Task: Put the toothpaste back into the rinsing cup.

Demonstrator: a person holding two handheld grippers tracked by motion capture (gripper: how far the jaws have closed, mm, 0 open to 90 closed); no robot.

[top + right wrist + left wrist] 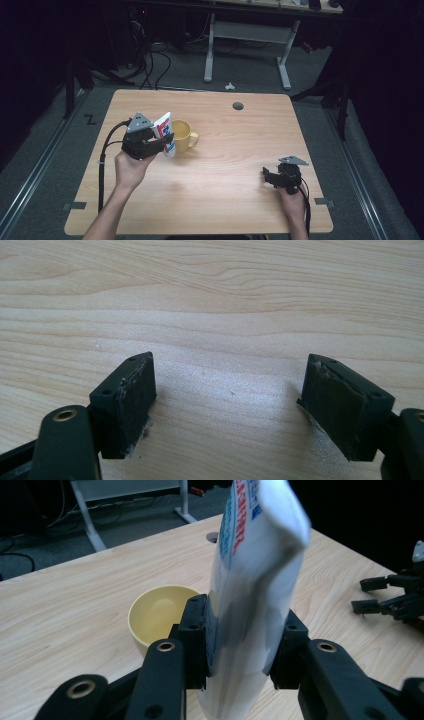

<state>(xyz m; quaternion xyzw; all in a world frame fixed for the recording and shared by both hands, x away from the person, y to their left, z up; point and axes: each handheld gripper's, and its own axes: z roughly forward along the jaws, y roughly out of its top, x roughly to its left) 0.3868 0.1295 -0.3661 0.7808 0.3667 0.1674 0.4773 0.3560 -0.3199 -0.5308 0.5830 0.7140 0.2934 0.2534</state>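
Note:
My left gripper [162, 142] is shut on a white toothpaste tube [164, 133] with red and blue print, held upright and slightly tilted just left of a yellow mug [183, 136]. In the left gripper view the tube [250, 595] is pinched between the two jaws, with the empty mug [157, 612] standing behind it to the left. My right gripper [268, 178] rests low at the table's near right, open, its jaws pointing left. In the right gripper view its pads [132, 400] stand wide apart over bare wood, with nothing between them.
The wooden table [225, 150] has a round cable hole [238, 106] near its far edge. Beyond it stand a white desk frame [250, 45] and cables on the floor. The right gripper [387, 597] appears at the far right of the left gripper view.

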